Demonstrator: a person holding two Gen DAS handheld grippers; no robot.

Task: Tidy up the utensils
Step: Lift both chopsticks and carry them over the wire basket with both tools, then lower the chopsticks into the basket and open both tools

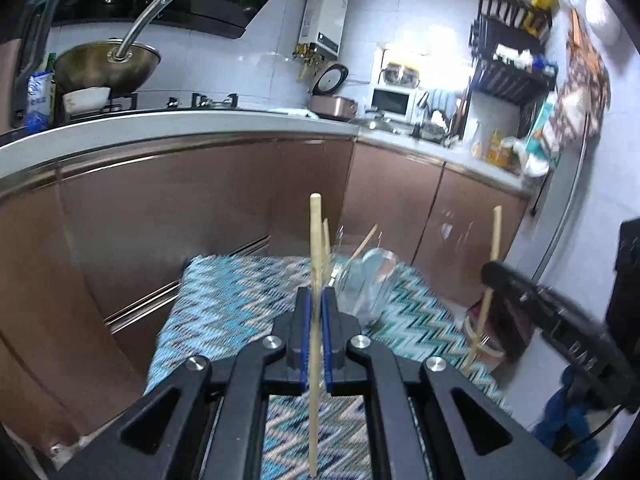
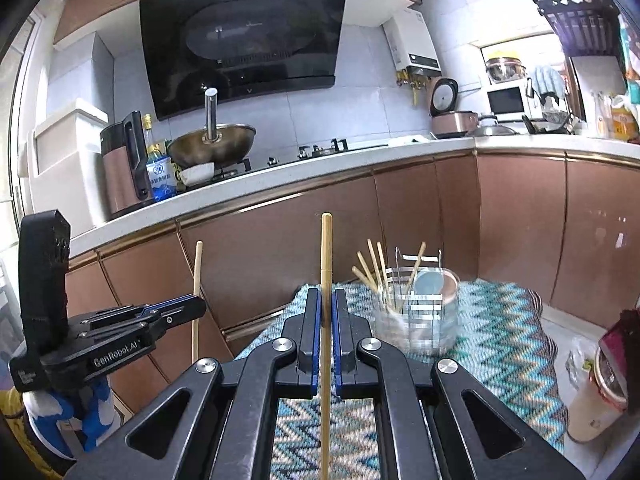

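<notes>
Nearest in the left wrist view, the left gripper (image 1: pixel 317 300) has its blue-padded jaws pinched on a pale wooden chopstick (image 1: pixel 315 320) that stands nearly upright between them, its top rising above the fingertips. In the right wrist view the right gripper (image 2: pixel 327 304) is clamped the same way on a second chopstick (image 2: pixel 326 320), also upright.

Each camera catches the other tool: the left view shows the right gripper at the right edge with its stick crossing it, and the right view shows the left gripper from the side at the lower left, something the left camera cannot give of itself.

Below both lies a zigzag cloth (image 2: pixel 500 320) in teal, white and black. On it stands a clear utensil holder (image 2: pixel 416 312); the right view shows several chopsticks (image 2: pixel 374 268) leaning in it and a round blue-grey piece beside them, while in the left view the holder (image 1: pixel 366 284) is smeared and mostly hidden.

Farther back runs a brown cabinet front (image 2: pixel 280 248) under a pale counter with a wok (image 2: pixel 212 144). Only the right view shows the whole range hood (image 2: pixel 240 40).
</notes>
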